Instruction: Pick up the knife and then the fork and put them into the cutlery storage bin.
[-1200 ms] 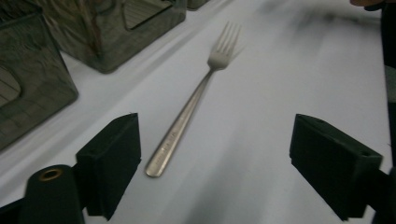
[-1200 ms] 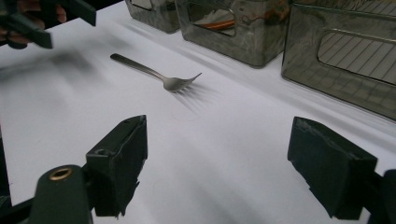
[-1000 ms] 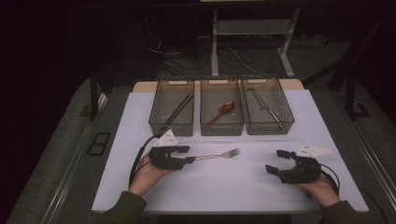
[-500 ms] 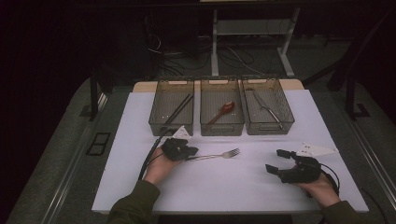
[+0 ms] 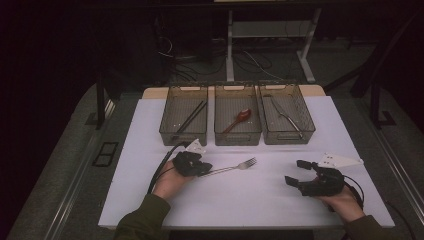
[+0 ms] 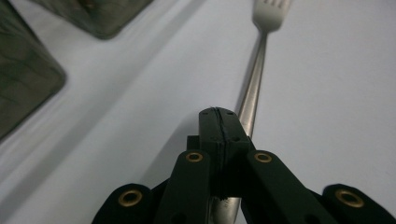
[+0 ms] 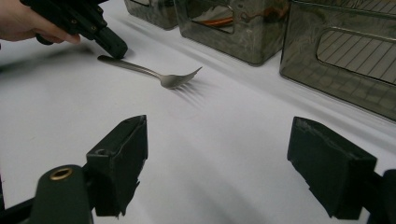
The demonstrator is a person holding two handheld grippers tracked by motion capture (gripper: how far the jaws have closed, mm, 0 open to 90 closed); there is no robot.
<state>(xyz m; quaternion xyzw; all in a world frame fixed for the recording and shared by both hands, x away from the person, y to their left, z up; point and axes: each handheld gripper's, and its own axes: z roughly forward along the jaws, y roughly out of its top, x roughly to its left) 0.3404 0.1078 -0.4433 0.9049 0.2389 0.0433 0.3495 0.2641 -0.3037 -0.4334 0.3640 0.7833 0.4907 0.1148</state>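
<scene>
Metal fork [image 5: 235, 167] lies flat on the white table [image 5: 250, 200], in front of the three mesh bins [image 5: 237, 115], tines pointing right in the high view. Left gripper [image 5: 207, 171] sits low over the handle end; its jaws have just closed and meet fully, the handle running beside and under them, grip on it unclear. Right gripper [image 5: 298, 172] rests well apart to the right, jaws spread, nothing between them.
</scene>
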